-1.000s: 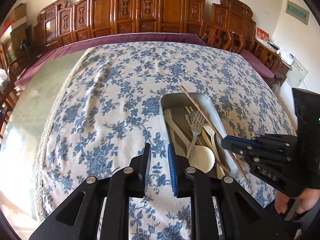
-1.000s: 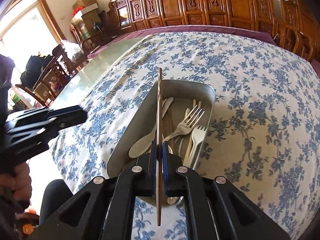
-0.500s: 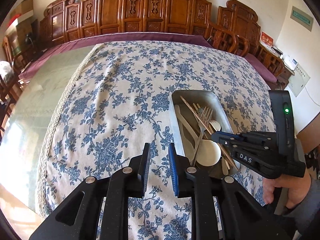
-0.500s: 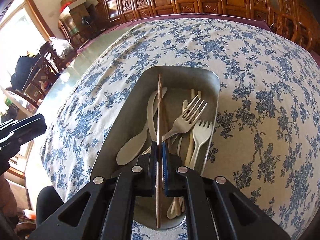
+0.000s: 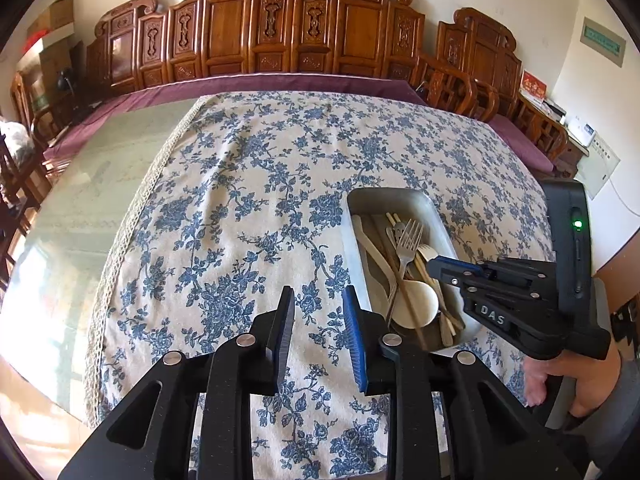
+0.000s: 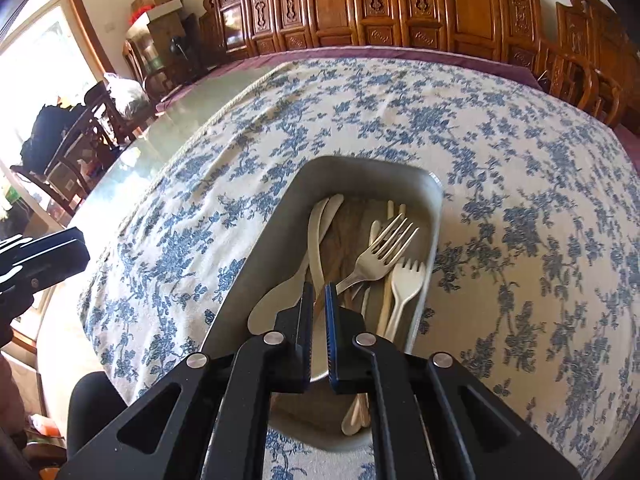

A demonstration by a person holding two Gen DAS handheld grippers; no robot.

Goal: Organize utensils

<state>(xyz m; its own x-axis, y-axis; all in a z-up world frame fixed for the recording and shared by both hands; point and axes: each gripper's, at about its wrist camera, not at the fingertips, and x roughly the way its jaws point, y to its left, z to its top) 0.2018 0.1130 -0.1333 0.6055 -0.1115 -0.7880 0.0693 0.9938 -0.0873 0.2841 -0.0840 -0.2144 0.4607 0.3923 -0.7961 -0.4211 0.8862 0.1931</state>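
Our left claw (image 5: 318, 336) hangs over the flowery cloth (image 5: 240, 208) on the counter (image 5: 92, 184). Its two fingers point toward the far side and stand apart with a clear gap, and nothing is between them. It sits just left of the metal tray (image 5: 434, 208).

Our right claw (image 6: 319, 320) is low over the near end of the tray (image 6: 256, 276), pointing along its length. Its fingers have only a thin gap between them. Through that gap we see a bit of a brown stick, but we cannot tell if the fingers squeeze it or if it just lies in the tray below. In the left view the right claw (image 5: 434, 265) comes in from the right, above the tray's right edge, and a hand (image 5: 572, 380) holds its handle low at the right.

The utensils all lie inside the tray. A silver fork (image 6: 382, 248) leans across the others with its prongs toward the far end. A pale plastic fork (image 6: 404, 292) lies beside it on the right. A pale spoon (image 6: 276, 300) lies on the left with its bowl at the near end. Brown chopsticks (image 5: 404, 280) lie along the tray under the forks.

Carved wooden chairs (image 5: 280, 36) stand along the far wall.
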